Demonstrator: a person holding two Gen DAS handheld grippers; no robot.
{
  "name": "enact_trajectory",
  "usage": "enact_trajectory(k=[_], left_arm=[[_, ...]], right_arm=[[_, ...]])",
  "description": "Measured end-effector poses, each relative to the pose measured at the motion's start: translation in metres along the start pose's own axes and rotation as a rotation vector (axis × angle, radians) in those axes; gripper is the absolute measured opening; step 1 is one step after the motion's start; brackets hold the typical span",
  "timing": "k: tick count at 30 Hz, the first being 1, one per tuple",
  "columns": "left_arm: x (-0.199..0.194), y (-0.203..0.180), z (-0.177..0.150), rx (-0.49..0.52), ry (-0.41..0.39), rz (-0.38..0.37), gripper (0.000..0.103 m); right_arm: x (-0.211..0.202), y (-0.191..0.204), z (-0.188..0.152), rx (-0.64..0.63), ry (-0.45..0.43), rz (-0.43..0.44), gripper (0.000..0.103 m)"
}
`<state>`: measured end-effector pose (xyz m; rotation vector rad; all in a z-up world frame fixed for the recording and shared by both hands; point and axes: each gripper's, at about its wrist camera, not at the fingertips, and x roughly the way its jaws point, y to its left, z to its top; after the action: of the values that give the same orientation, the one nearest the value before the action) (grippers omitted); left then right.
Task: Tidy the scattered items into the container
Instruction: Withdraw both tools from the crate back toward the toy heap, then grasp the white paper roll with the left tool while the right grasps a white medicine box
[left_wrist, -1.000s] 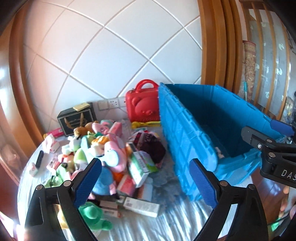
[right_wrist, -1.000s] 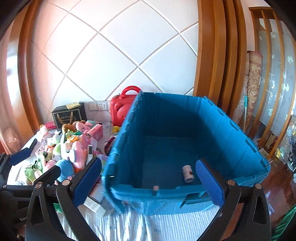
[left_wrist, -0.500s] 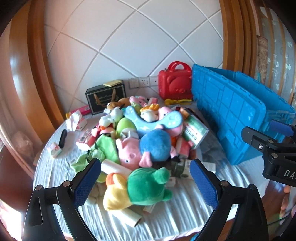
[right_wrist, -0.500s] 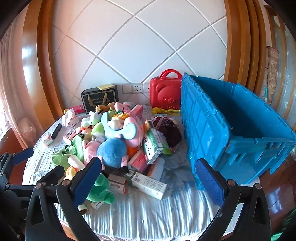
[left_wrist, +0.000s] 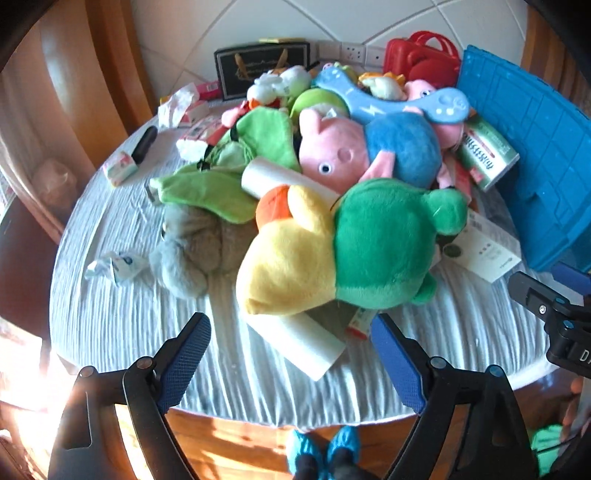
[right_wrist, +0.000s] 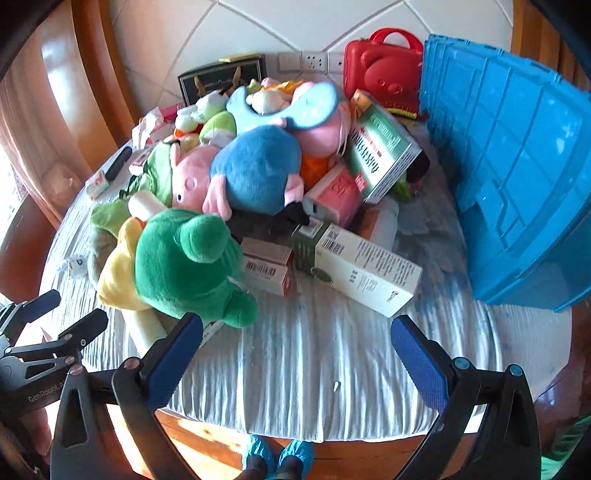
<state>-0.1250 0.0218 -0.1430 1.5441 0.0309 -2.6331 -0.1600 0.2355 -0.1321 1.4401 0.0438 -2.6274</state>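
both tongs are spread wide with nothing between the blue pads. the left gripper hangs over the near edge of the round table with the ribbed white cloth, and the right gripper does the same a bit further along that edge.

the big blue ribbed plastic crate sits at about 2 o'clock on the table in the right wrist view, and only its outer wall shows from here. the clutter is all heaped outside it.

nearest the left gripper, at 12 o'clock, is the green and yellow plush toy, lying on top of a white cardboard tube. behind it is a pink pig plush in a blue outfit, with a green fabric piece at its 9 o'clock. a grey furry plush lies at 10 o'clock.

in the right wrist view a long white carton with a barcode lies at 12 o'clock, clear of the crate. a green and white medicine box leans on the pile behind it. a red plastic bear-face case stands by the wall, just beside the crate.
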Motion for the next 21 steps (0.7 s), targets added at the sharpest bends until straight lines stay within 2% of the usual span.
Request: enact_trajectory(k=[4, 9, 15, 21], left_arm=[[0.027, -0.001, -0.014, -0.051, 0.078, 0.011, 0.086], [0.044, -0.007, -0.022, -0.123, 0.123, 0.017, 0.085], [0.047, -0.016, -0.024, -0.207, 0.119, 0.073, 0.084], [0.055, -0.030, -0.023, -0.365, 0.112, 0.169, 0.084]], right_arm=[[0.030, 0.000, -0.009, -0.027, 0.076, 0.012, 0.103], [0.042, -0.015, -0.013, -0.058, 0.098, -0.011, 0.103], [0.038, -0.051, 0.008, -0.120, 0.048, -0.019, 0.103], [0.069, -0.080, 0.041, -0.242, 0.077, 0.034, 0.103]])
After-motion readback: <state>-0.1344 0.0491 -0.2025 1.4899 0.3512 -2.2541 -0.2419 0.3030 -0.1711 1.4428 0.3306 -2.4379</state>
